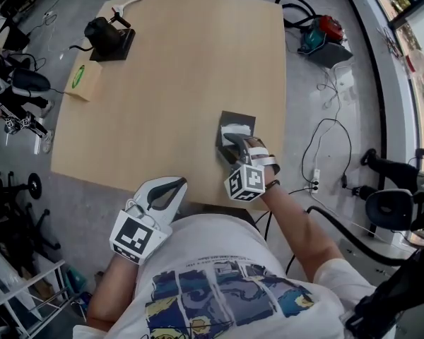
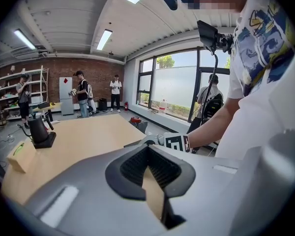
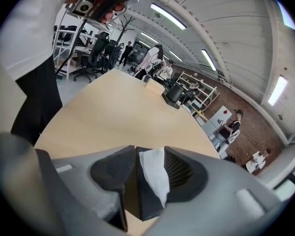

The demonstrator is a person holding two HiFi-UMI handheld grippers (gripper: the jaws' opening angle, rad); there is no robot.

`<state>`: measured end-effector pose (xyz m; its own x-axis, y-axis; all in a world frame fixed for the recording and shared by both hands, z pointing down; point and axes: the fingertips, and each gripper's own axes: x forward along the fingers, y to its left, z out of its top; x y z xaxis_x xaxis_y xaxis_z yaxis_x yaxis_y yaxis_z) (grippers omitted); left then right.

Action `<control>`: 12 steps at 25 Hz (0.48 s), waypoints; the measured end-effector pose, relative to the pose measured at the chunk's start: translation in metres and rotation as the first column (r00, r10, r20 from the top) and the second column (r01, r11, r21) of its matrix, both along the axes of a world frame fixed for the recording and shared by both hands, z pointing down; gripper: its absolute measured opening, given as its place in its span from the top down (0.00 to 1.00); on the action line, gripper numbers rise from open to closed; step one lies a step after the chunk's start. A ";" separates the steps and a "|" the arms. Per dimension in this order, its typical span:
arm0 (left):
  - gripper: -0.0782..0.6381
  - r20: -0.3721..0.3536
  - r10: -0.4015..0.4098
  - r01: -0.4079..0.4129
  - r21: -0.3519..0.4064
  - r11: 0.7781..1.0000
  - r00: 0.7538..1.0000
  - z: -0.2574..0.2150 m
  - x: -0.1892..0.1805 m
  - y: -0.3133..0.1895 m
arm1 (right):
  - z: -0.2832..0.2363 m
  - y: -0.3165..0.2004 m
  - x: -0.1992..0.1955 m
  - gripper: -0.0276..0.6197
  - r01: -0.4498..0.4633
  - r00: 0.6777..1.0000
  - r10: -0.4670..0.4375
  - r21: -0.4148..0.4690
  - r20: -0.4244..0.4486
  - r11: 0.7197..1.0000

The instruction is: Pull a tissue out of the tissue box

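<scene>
Hovering at the table's (image 1: 184,69) near edge, my left gripper (image 1: 178,183) has its fingers closed together on nothing. Farther along that edge, my right gripper (image 1: 234,141) is spread wide around the black tissue box (image 1: 231,117), with the white tissue (image 1: 237,128) between the fingers.

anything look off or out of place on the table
Nothing spilled or damaged. Only oddity: the small cardboard box at the table's left edge seems to hang partly over it. The tissue box stands upright with a tissue poking out normally.
</scene>
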<state>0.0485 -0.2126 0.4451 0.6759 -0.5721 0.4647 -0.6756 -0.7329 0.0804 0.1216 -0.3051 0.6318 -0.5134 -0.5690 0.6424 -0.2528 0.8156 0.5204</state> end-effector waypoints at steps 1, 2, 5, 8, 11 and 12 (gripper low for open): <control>0.89 0.000 -0.002 0.002 0.001 1.000 1.000 0.000 -0.001 0.000 | 0.002 -0.002 0.000 0.68 -0.010 1.000 0.010 0.004 -0.007 1.000; 0.89 0.001 -0.001 0.001 0.005 1.000 1.000 0.001 -0.001 0.000 | 0.003 -0.003 0.000 0.68 -0.019 1.000 0.019 0.003 -0.010 1.000; 0.89 0.005 0.003 -0.003 0.016 1.000 1.000 0.001 -0.002 -0.001 | 0.001 -0.005 0.000 0.68 -0.038 0.999 0.038 -0.003 0.007 0.999; 0.89 -0.002 -0.001 0.001 0.009 1.000 1.000 0.000 -0.001 -0.002 | -0.001 -0.008 0.003 0.71 -0.063 0.998 0.063 -0.012 0.021 0.998; 0.89 -0.003 0.005 -0.005 0.012 1.000 1.000 0.001 0.001 -0.003 | -0.002 -0.012 0.007 0.76 -0.083 0.996 0.084 -0.023 0.034 0.996; 0.89 0.000 0.009 -0.009 0.015 1.000 1.000 0.002 0.001 -0.003 | -0.003 -0.013 0.008 0.78 -0.087 0.996 0.087 -0.021 0.035 0.996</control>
